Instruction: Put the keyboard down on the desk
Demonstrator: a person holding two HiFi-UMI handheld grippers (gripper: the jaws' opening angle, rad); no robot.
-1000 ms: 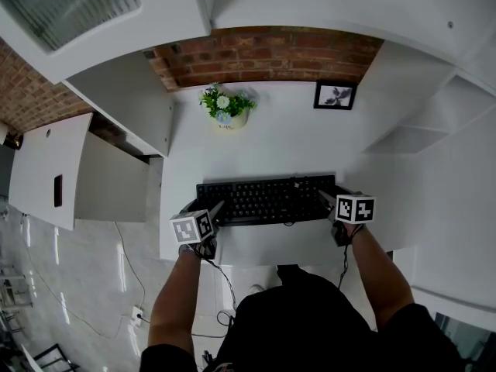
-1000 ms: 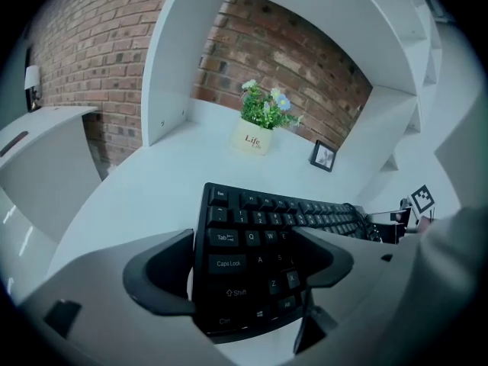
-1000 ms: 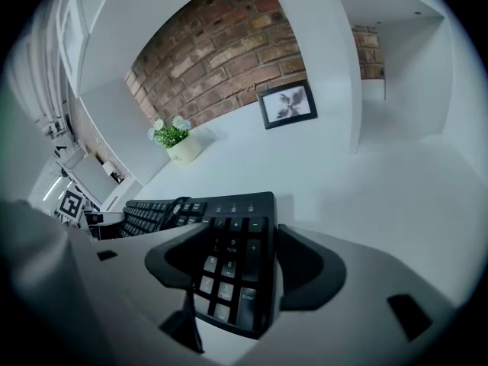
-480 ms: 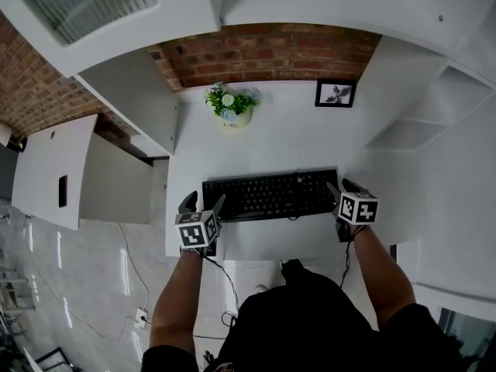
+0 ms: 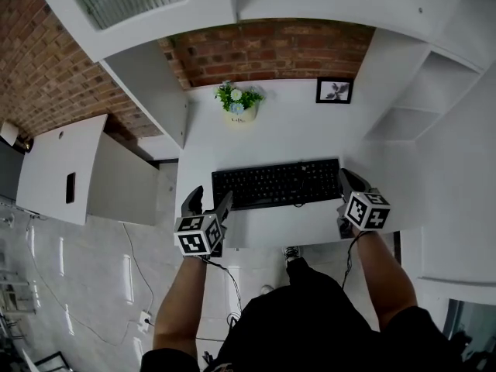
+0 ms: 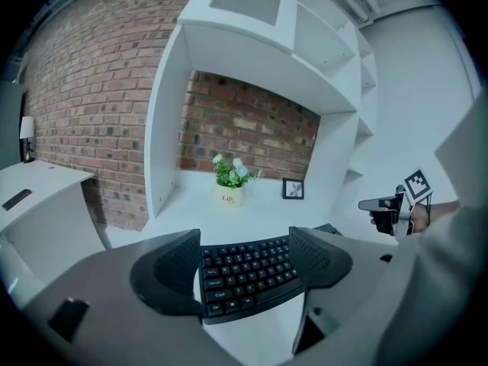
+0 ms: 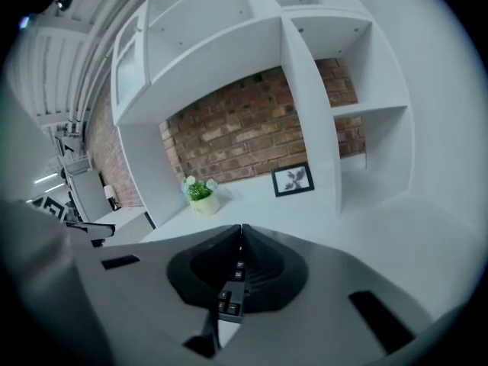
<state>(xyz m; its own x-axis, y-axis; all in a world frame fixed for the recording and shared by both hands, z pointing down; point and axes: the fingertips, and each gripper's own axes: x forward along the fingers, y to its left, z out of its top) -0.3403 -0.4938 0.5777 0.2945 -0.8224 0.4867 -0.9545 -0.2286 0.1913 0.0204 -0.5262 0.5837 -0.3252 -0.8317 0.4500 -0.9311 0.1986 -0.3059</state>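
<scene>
The black keyboard [image 5: 275, 183] lies flat on the white desk [image 5: 287, 134], near its front edge. My left gripper [image 5: 209, 198] is open, drawn back off the keyboard's left end at the desk's front corner. In the left gripper view the keyboard [image 6: 248, 273] shows between and beyond the spread jaws of my left gripper [image 6: 244, 239], untouched. My right gripper [image 5: 346, 178] sits just beside the keyboard's right end. In the right gripper view, the jaws of my right gripper [image 7: 241, 231] meet with nothing held, and a few keys [image 7: 229, 300] show through the slit behind them.
A potted plant [image 5: 239, 103] and a small framed picture [image 5: 335, 90] stand at the back of the desk by the brick wall. White shelf units flank the desk. A lower white side table [image 5: 54, 169] with a small dark object lies left. Cables trail on the floor.
Both grippers have come off the keyboard's ends. The left one drew back toward the person, and the right one's jaws closed together beside the keyboard, which stays on the desk.
</scene>
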